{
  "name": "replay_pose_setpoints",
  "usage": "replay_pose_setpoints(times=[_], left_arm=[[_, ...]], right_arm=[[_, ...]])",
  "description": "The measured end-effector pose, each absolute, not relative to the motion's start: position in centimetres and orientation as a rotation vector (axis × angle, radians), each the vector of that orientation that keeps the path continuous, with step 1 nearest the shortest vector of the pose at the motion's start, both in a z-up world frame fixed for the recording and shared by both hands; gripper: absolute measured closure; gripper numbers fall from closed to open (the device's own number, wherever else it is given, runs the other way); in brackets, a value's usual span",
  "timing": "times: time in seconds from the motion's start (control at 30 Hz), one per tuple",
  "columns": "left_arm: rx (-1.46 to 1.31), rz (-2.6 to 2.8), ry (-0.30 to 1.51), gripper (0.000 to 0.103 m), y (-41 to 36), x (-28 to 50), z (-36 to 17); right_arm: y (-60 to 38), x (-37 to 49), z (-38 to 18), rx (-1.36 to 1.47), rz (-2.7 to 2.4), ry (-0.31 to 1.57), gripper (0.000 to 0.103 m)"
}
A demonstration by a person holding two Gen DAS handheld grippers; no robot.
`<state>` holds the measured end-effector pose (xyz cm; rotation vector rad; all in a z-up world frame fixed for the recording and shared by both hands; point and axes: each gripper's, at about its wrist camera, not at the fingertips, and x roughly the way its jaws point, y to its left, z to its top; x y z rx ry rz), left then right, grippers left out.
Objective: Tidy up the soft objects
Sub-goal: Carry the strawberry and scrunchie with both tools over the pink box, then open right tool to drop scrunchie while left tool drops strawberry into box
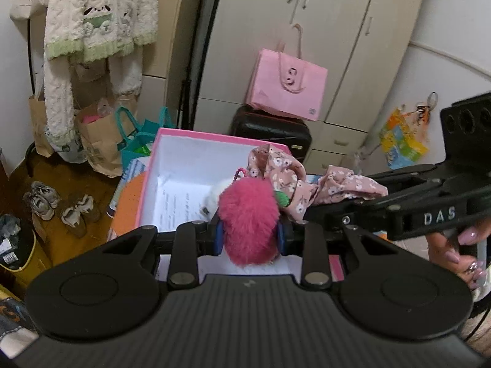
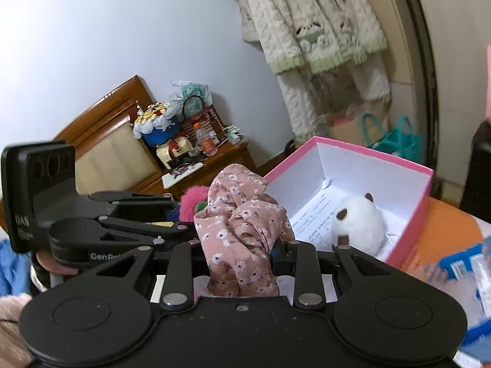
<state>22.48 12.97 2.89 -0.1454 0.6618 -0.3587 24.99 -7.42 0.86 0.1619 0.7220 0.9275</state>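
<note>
My left gripper [image 1: 249, 233] is shut on a fluffy pink pom-pom [image 1: 250, 217] with a green leaf and a bead chain, held over the near edge of an open pink box [image 1: 172, 153] with a white inside. My right gripper [image 2: 237, 254] is shut on a pink floral cloth [image 2: 242, 230], which also shows in the left wrist view [image 1: 288, 171] beside the pom-pom. A white plush with brown ears [image 2: 359, 224] lies in the box [image 2: 411, 214] on a printed sheet. The pom-pom [image 2: 191, 202] peeks out behind the cloth.
The box sits on an orange surface [image 2: 445, 224]. A pink paper bag [image 1: 287, 84] stands on a black suitcase [image 1: 270, 132] before a wardrobe. Paper and teal bags [image 1: 129, 141], shoes [image 1: 58, 205] and a hanging knit sweater [image 1: 98, 15] are at the left. A cluttered nightstand [image 2: 199, 159] stands by the bed.
</note>
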Motion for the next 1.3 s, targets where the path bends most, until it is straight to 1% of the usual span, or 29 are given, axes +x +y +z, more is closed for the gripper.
replay_pose_setpoints(times=[0.17, 0.3, 0.37, 0.53, 0.7, 0.8, 0.87, 0.9, 0.93, 1.0, 1.07, 1.1, 1.17, 1.3], left_arm=[[-0.155, -0.33, 0.735, 0.073, 13.5, 27.2, 1.4], [0.002, -0.295, 0.754, 0.073, 11.7, 30.5, 0.3], [-0.009, -0.317, 0.81, 0.073, 11.7, 32.1, -0.3], [0.07, -0.273, 0.833, 0.073, 11.4, 33.6, -1.4], [0.145, -0.265, 0.867, 0.072, 10.9, 33.7, -2.3], [0.171, -0.277, 0.872, 0.071, 10.4, 33.4, -2.5], [0.181, -0.277, 0.872, 0.069, 10.2, 33.5, -2.4], [0.175, -0.281, 0.875, 0.067, 10.0, 33.6, -2.4], [0.177, -0.275, 0.88, 0.062, 10.0, 33.8, -2.4], [0.176, -0.253, 0.881, 0.059, 9.9, 33.9, -2.4], [0.167, -0.257, 0.877, 0.05, 10.0, 33.5, -2.2], [0.158, -0.259, 0.874, 0.048, 10.1, 33.2, -2.1], [0.14, -0.267, 0.868, 0.046, 10.5, 32.7, -1.6], [0.117, -0.277, 0.855, 0.045, 11.1, 30.6, -0.4]], right_arm=[[-6.3, 29.5, -0.1, 0.175, 0.919, 0.805, 0.069], [-5.1, 33.1, -0.8, 0.138, 0.84, 0.85, 0.069], [-4.5, 34.9, -1.2, 0.119, 0.801, 0.864, 0.069], [-3.8, 38.7, -2.6, 0.162, 0.763, 0.914, 0.069], [-1.5, 40.8, -4.1, 0.141, 0.752, 0.979, 0.067], [-0.5, 41.6, -4.6, 0.118, 0.738, 0.994, 0.061], [-0.1, 41.7, -4.8, 0.107, 0.746, 1.0, 0.059], [0.1, 41.8, -4.8, 0.097, 0.748, 1.0, 0.056], [0.2, 41.8, -4.9, 0.084, 0.746, 0.997, 0.053], [0.4, 41.7, -4.8, 0.055, 0.725, 0.983, 0.038], [0.5, 41.5, -4.5, 0.043, 0.704, 0.964, 0.036], [0.3, 41.4, -4.4, 0.052, 0.71, 0.963, 0.034], [-0.3, 41.0, -3.9, 0.073, 0.713, 0.951, 0.032], [-1.7, 39.1, -2.4, 0.058, 0.724, 0.907, 0.032]])
